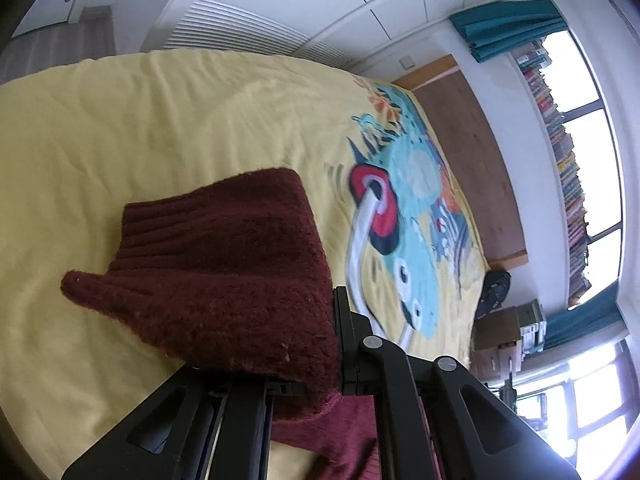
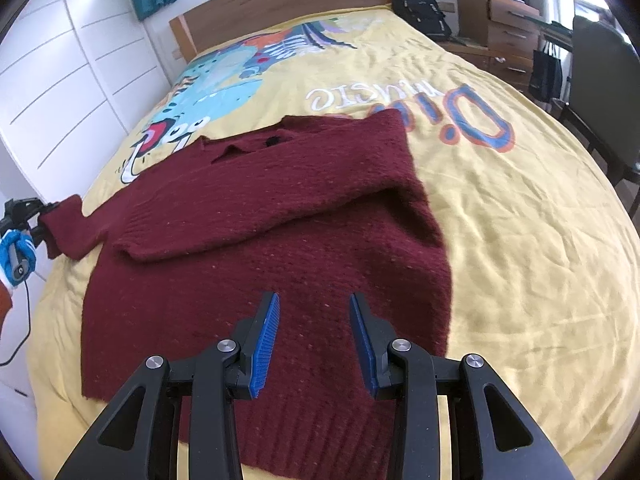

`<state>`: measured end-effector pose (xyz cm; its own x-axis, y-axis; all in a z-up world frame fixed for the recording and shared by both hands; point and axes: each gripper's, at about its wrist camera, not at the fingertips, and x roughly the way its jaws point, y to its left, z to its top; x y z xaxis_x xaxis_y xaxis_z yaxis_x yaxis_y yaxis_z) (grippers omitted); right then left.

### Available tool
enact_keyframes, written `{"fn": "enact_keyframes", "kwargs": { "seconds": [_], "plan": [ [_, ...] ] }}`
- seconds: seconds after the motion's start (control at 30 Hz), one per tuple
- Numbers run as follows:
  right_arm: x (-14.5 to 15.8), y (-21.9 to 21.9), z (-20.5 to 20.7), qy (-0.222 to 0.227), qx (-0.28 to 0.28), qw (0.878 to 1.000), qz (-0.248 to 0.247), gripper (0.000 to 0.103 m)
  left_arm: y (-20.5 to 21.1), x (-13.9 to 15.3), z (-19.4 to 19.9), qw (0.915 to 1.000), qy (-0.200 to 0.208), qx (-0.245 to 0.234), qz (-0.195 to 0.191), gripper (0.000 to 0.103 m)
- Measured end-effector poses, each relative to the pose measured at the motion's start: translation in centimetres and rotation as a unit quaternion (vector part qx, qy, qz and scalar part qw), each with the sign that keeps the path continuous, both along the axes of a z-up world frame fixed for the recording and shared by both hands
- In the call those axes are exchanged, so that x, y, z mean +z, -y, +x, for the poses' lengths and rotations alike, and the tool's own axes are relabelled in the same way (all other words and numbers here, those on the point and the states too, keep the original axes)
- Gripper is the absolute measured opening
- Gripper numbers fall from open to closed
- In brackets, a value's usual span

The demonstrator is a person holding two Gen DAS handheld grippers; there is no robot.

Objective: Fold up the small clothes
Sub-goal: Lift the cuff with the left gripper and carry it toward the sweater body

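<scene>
Maroon sweater (image 2: pixel 256 216) lay spread on the yellow bedspread (image 2: pixel 520 208). Left gripper (image 2: pixel 38 210) jaws clenched on its sleeve cuff (image 1: pixel 224 264), lifted; right gripper (image 2: pixel 314 344) jaws parted, empty, above the hem.

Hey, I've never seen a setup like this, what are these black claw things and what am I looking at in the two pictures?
There is no robot here: a person holds a two-finger gripper in each hand, each with a fisheye camera looking along its fingers. The right-hand view shows a maroon sweater on a yellow bedspread, one sleeve already folded across it. The right gripper hovers open and empty above the hem. The left gripper at that picture's edge, is shut on the other sleeve cuff, which fills the left-hand view.
</scene>
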<state>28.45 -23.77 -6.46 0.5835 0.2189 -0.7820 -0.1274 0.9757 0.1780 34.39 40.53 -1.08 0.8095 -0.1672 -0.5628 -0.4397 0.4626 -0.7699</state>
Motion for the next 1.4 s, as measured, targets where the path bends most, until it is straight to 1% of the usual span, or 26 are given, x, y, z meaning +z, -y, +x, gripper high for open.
{"fn": "enact_keyframes", "kwargs": {
  "seconds": [0.33,0.57,0.8,1.1,1.4],
  "plan": [
    [0.3,3.8,-1.3,0.003,-0.022,1.000,-0.003,0.038,5.4,1.5,2.4,0.9992,0.016,-0.036,-0.005,0.006],
    [0.5,6.7,-2.1,0.005,-0.040,0.999,0.004,0.038,9.6,2.7,4.0,0.9975,0.021,-0.068,0.001,0.006],
    [0.5,9.2,-3.0,0.005,-0.055,0.998,0.004,0.038,14.9,4.4,5.8,0.9940,0.021,-0.106,0.017,0.006],
    [0.1,12.6,-4.6,0.002,-0.080,0.997,0.010,0.038,22.4,5.4,7.9,0.9868,0.020,-0.159,0.024,0.006],
    [-0.2,15.7,-6.2,0.002,-0.107,0.994,0.017,0.038,31.2,6.1,9.3,0.9736,0.022,-0.224,0.035,0.006]
  ]
}}
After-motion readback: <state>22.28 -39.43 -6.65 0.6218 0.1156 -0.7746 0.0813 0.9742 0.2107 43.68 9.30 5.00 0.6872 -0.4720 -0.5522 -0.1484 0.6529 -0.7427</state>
